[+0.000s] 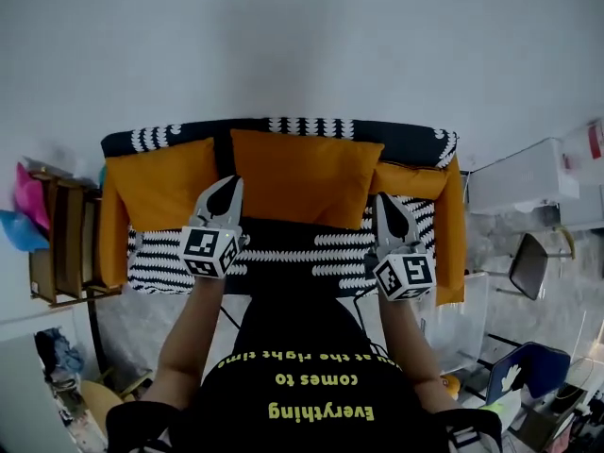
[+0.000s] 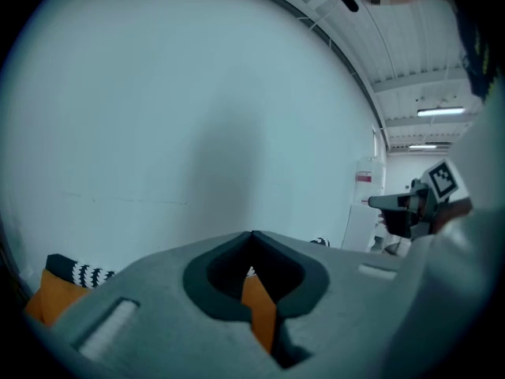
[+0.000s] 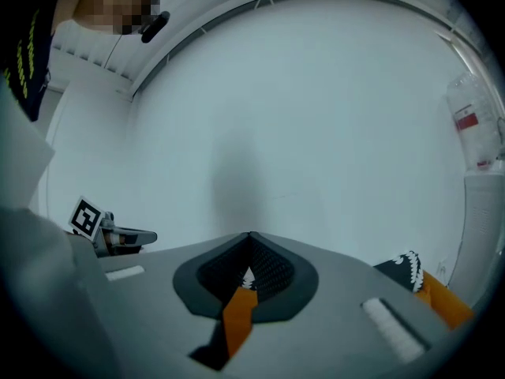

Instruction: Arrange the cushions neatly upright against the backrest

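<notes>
Two-handed reach forward, left gripper (image 1: pixel 232 183), right gripper (image 1: pixel 383 198) level, jaws together

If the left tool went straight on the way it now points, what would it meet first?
Probably the pale wall: the left tool aims above the sofa backrest, though depth is unclear.

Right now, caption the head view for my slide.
Left tool and right tool, both shut, face orange cushions on a black-and-white patterned sofa.
</notes>
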